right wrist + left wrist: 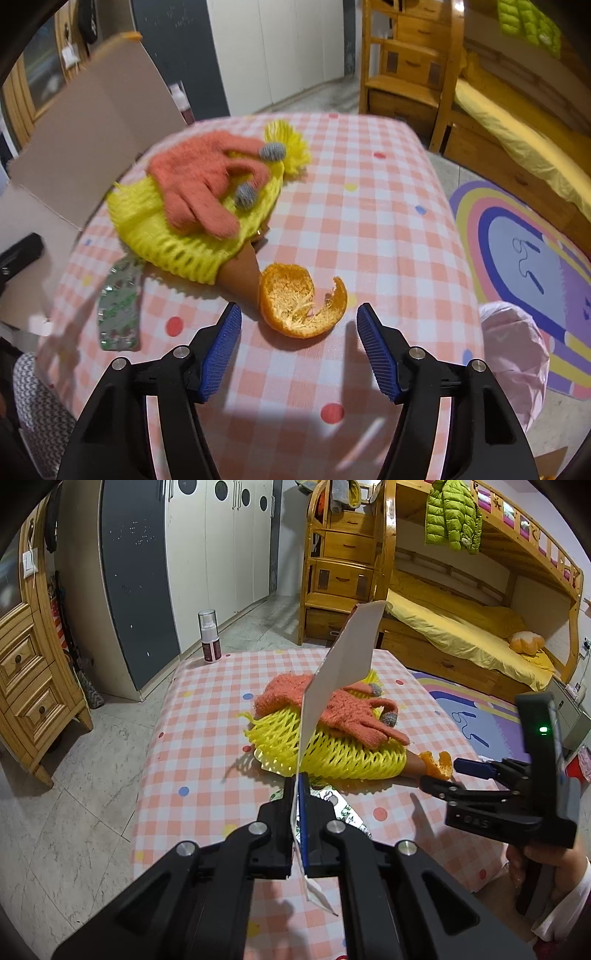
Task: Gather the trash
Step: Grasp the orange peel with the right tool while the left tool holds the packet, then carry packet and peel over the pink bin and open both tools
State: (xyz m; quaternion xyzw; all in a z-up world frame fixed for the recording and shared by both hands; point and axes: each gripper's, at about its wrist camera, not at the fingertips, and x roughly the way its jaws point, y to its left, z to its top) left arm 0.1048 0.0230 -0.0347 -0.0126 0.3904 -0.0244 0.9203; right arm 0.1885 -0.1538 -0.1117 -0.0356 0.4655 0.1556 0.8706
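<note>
My left gripper (297,812) is shut on a flat piece of cardboard (338,672) and holds it upright above the checked table (207,760); the cardboard also shows at the left of the right wrist view (92,129). My right gripper (297,325) is open just in front of an orange peel (299,304) on the table; it also shows in the left wrist view (448,775). Behind the peel lie a yellow foam net (184,247), a brown paper cone (242,275), an orange knit glove (199,177) and a silver foil wrapper (120,310).
A spray bottle (209,637) stands at the table's far left corner. A pink plastic bag (513,354) hangs at the table's right side. A wooden bunk bed (461,627), wardrobe (177,554) and wooden drawers (29,672) surround the table.
</note>
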